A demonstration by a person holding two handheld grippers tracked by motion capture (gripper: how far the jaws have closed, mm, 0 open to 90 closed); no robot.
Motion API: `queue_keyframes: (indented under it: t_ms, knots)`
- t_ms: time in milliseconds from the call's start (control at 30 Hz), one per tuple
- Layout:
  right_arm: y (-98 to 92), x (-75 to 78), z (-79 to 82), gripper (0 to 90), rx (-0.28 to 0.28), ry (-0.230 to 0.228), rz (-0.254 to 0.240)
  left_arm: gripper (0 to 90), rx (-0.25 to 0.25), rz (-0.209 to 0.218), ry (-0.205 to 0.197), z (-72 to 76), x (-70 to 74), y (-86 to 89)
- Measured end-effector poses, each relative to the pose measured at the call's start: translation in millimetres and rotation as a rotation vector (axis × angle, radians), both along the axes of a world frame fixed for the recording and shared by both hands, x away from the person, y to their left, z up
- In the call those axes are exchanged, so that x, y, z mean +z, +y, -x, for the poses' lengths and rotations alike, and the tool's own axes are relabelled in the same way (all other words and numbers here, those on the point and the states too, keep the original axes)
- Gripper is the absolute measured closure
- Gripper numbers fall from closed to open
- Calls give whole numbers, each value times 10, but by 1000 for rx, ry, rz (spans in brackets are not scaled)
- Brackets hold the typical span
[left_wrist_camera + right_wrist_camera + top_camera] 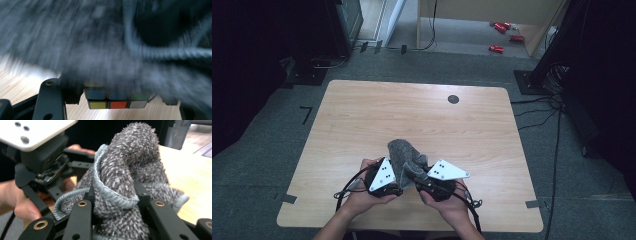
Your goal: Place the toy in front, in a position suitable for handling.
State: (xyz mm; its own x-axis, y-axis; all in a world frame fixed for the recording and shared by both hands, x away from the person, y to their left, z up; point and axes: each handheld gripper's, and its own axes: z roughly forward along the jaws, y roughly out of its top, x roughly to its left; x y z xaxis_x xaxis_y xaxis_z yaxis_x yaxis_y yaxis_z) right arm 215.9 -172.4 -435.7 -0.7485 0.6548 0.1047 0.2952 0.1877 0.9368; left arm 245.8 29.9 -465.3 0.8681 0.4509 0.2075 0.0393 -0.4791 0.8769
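A fuzzy grey cloth [401, 150] with a pale blue hem stands bunched between my two grippers, near the front middle of the wooden table [362, 115]. In the left gripper view, a puzzle cube [117, 100] with blue, yellow, red and white stickers sits between the jaws. The blurred cloth [75, 37] drapes over the cube. My left gripper [397, 184] is shut on the cube. My right gripper [115, 202] is shut on a thick fold of the cloth [135, 152]; its black fingers [80, 220] flank the fold. In the high view, the right gripper [413, 176] sits close beside the left.
A small black round cap [453, 99] is set in the table's far right part. Several red objects [502, 30] lie on the floor beyond the table. Dark equipment and cables [557, 105] stand to the right of the table.
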Motion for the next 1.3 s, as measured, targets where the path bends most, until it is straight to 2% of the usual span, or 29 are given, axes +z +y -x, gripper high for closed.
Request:
queue_keyframes:
  t_ms: [33,100,233,300,400,500,600,867,1000,1100,1233,1300]
  knots:
    - [23,-6,9,681,-5,-13,16,350,0,0,0,2,0,-1]
    - [-7,-9,-13,681,-22,-3,6,350,-3,13,4,-1,5,19]
    - [-193,-25,-111,679,-125,12,-12,351,7,32,1,-17,23,57]
    - [-239,-32,-135,678,-156,20,2,350,3,37,4,-26,21,66]
    - [-196,-18,-117,669,-133,27,-4,350,3,32,7,-32,13,60]
    - [-78,-14,-53,661,-118,-2,35,350,3,20,13,-28,-13,43]
    - [-42,-13,-34,661,-83,-4,26,350,-1,8,7,-13,-18,21]
    - [-26,20,-7,665,-69,-11,27,350,-12,19,13,-12,13,43]
    - [51,30,28,665,-25,-8,34,350,-14,6,11,-9,3,31]
    - [19,12,-2,666,-35,-4,40,350,-16,11,15,-6,4,35]
    - [-120,17,-75,667,-130,-3,52,350,-6,38,27,-35,24,78]
    - [-157,14,-89,668,-149,13,49,350,-2,36,26,-46,25,91]
